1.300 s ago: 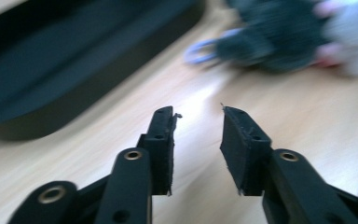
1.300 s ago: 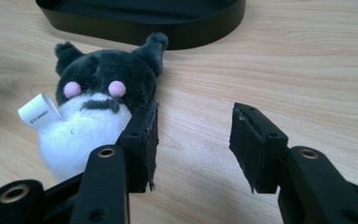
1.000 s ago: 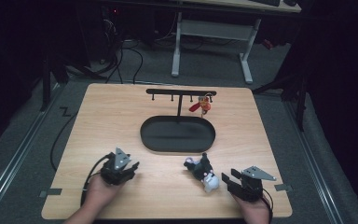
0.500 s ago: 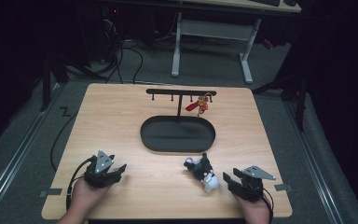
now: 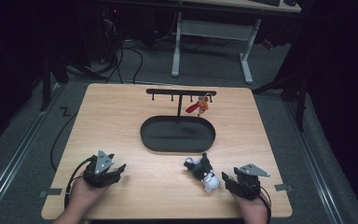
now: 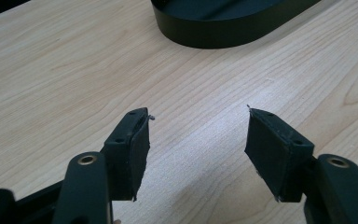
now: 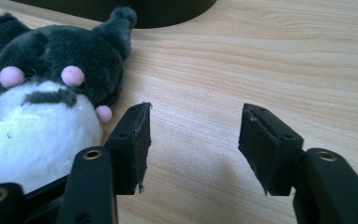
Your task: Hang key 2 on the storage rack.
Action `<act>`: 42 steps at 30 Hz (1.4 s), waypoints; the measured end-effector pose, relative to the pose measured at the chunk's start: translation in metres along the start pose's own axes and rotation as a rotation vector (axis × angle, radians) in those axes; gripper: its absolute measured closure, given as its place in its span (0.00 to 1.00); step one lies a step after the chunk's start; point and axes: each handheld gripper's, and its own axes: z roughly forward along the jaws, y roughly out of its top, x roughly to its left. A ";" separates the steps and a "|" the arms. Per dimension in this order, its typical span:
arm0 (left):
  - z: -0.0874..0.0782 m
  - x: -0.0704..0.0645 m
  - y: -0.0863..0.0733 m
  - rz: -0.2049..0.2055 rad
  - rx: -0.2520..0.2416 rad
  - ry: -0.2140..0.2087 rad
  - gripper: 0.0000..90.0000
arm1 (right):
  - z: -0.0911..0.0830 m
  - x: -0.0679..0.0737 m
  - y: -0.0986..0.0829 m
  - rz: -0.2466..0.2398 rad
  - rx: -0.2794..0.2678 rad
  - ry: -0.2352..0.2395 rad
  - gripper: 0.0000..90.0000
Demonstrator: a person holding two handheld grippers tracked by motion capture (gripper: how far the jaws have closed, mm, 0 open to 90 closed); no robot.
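A small black and white plush toy [image 5: 201, 171] lies on the wooden table [image 5: 121, 121] near its front edge; in the right gripper view the plush toy [image 7: 46, 98] sits just left of the left jaw. My right gripper [image 5: 227, 180] rests at the front right, open, with bare wood between its jaws [image 7: 195, 140]. My left gripper [image 5: 116, 171] rests at the front left, also open over bare wood [image 6: 198, 144]. A black oval tray [image 5: 177, 134] lies in the middle of the table. Behind it stands a black rack [image 5: 181, 92] with a red and orange figure [image 5: 198, 107] hanging from one peg.
The tray's rim [image 6: 223, 32] shows at the top of the left gripper view. A black cable [image 5: 58, 140] runs off the table's left side. Beyond the far edge stands a desk frame [image 5: 209, 42] on a dark floor.
My left gripper has moved left and a little toward the front edge, then settled. The right gripper, the plush toy and the rack have stayed put.
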 end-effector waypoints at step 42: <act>0.006 -0.007 0.002 0.057 -0.003 -0.075 0.43 | 0.002 0.011 0.082 -0.249 0.645 -0.058 0.41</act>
